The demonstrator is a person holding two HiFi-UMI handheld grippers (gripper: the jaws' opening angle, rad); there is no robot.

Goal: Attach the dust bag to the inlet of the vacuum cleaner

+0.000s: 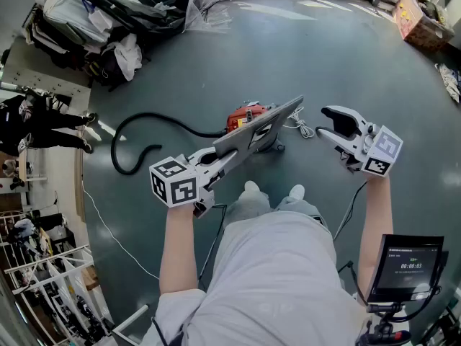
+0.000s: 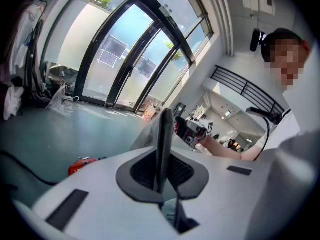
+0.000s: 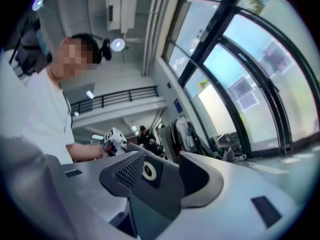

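A red vacuum cleaner (image 1: 247, 116) stands on the grey floor in front of my feet, with its black hose (image 1: 141, 137) curling off to the left. My left gripper (image 1: 222, 161) is shut on one end of the flat grey dust bag (image 1: 261, 126), which slants up over the vacuum. In the left gripper view the bag (image 2: 164, 139) runs edge-on out of the shut gripper (image 2: 165, 180), and the vacuum (image 2: 83, 165) lies low at the left. My right gripper (image 1: 323, 121) stands open just right of the bag's far end. Its own view shows the bag's white-ringed hole (image 3: 148, 171) between its jaws (image 3: 161, 178), the pads not pressing on it.
Bags and clothing (image 1: 94, 27) are piled at the back left, and a box (image 1: 418, 16) sits at the back right. A white cord (image 1: 302, 127) lies beside the vacuum. A screen on a stand (image 1: 407, 265) is by my right elbow. Another person (image 1: 36, 121) is at the far left.
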